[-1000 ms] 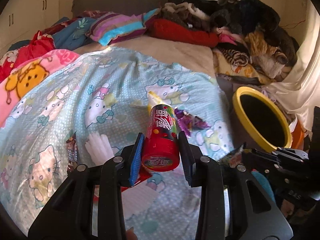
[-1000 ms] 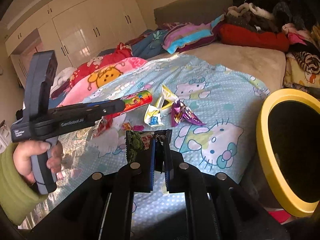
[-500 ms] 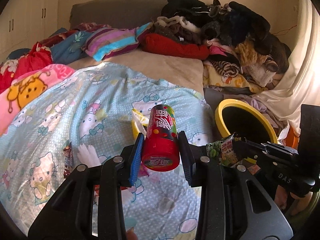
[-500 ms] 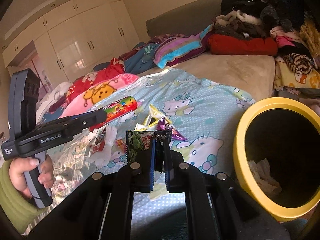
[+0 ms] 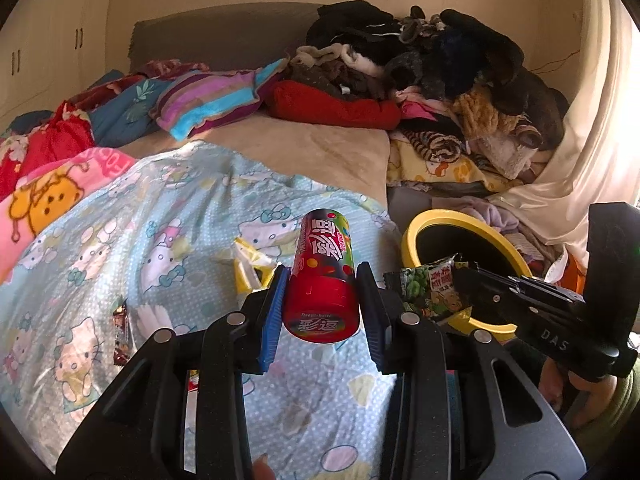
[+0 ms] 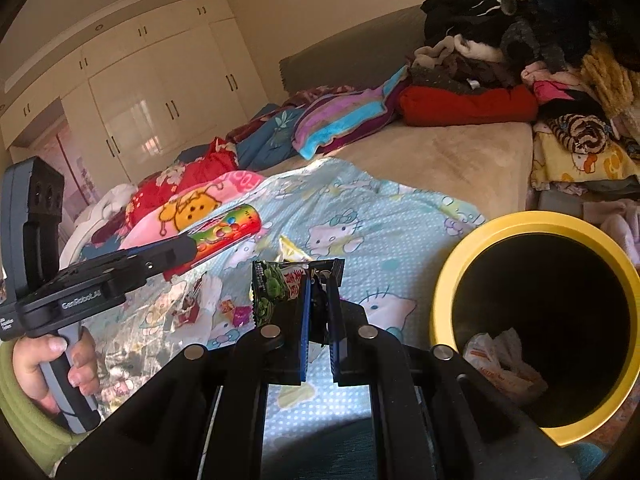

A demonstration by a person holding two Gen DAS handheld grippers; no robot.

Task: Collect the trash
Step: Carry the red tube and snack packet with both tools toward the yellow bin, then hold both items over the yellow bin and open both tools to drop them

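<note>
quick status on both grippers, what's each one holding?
Left gripper: closed on the red cylindrical candy tube.
Right gripper: closed on the green crinkled snack wrapper.

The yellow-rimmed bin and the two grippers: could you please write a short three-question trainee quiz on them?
1. True or false: the left gripper is shut on the red candy tube.
2. What does the right gripper hold? A) a green snack wrapper B) a tissue C) nothing
3. Fill in: the yellow-rimmed bin already holds crumpled ____ trash.

Key: 1 true; 2 A, the green snack wrapper; 3 white.
</note>
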